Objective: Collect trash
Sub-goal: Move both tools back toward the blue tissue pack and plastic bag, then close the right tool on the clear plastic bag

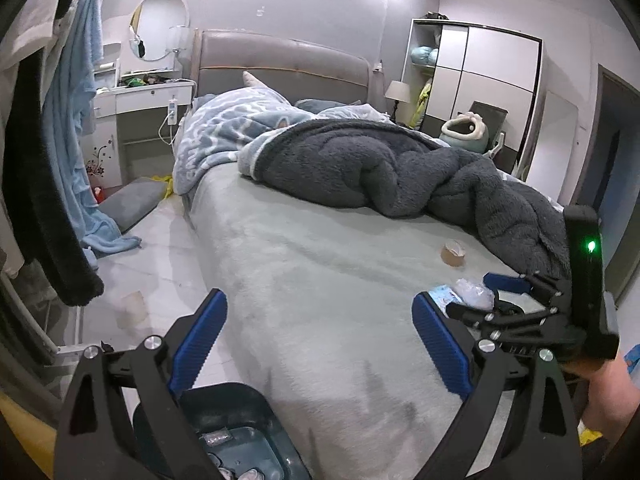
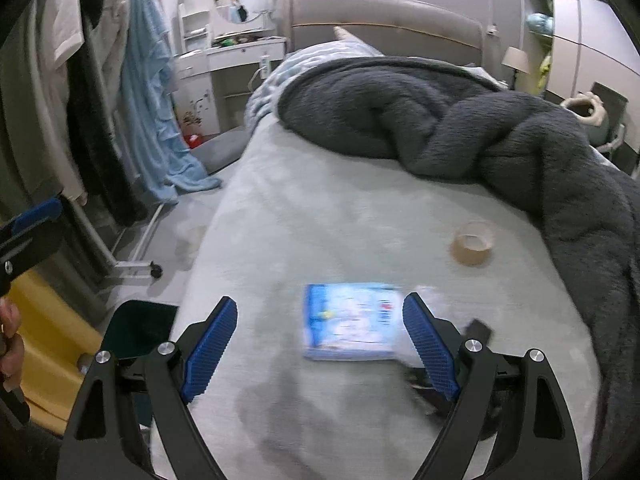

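Blue-and-white packet (image 2: 352,322), flat and rectangular, on bed (image 2: 320,208).

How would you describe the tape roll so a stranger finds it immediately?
On the bed, look at the bare sheet just before the dark grey blanket. The tape roll lies there, apart from the flat blue packet. It is the only small brown ring.

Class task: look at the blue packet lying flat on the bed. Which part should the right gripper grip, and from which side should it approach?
Grip the blue packet across its two long edges, coming down from above. It lies flat on the soft bed, so a level approach finds no edge. The right gripper is open, and its pads could press into the cover beside each edge.
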